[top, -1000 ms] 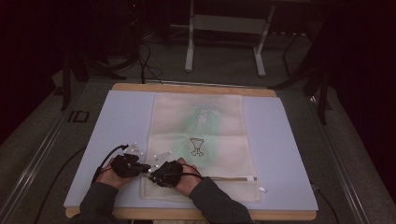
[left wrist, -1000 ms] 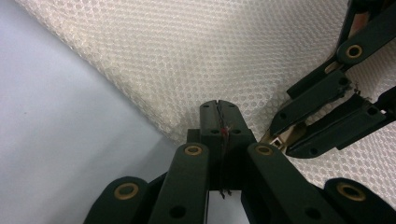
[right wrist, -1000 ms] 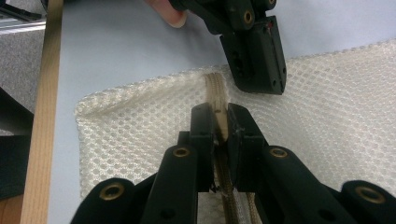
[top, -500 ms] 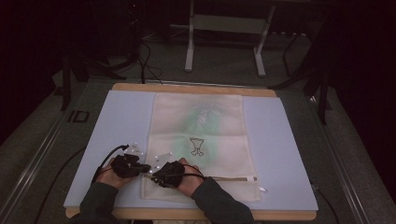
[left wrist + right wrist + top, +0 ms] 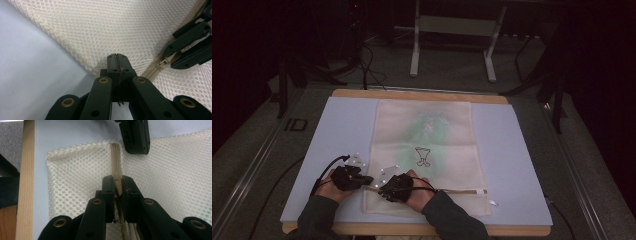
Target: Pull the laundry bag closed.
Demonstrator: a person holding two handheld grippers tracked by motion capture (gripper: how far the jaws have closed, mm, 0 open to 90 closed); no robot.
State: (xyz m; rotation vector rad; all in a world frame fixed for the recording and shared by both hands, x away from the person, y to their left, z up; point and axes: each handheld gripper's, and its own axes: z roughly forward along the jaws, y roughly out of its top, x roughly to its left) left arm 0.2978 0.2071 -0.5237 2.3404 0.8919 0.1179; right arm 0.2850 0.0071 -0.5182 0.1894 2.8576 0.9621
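Note:
A cream mesh bag (image 5: 427, 135) with a green print lies flat on a light blue mat (image 5: 342, 130). Its zipper (image 5: 457, 191) runs along the near end. My left gripper (image 5: 368, 181) points right and is shut on the bag's left edge, beside the zipper's end. In the left gripper view the jaws (image 5: 117, 57) meet over the mesh (image 5: 100, 30), with the right gripper (image 5: 187, 47) at the zipper (image 5: 155, 70). My right gripper (image 5: 382, 190) points left, facing the other. Its jaws (image 5: 117, 182) are shut on the zipper tape (image 5: 115, 157), and the left gripper (image 5: 135, 137) sits just beyond.
The mat covers a wooden table whose edge (image 5: 412, 230) shows at the front, and as a wooden strip (image 5: 25, 182) in the right gripper view. A white metal stand (image 5: 452, 45) and cables (image 5: 367, 65) are on the floor behind. The mat is bare left and right of the bag.

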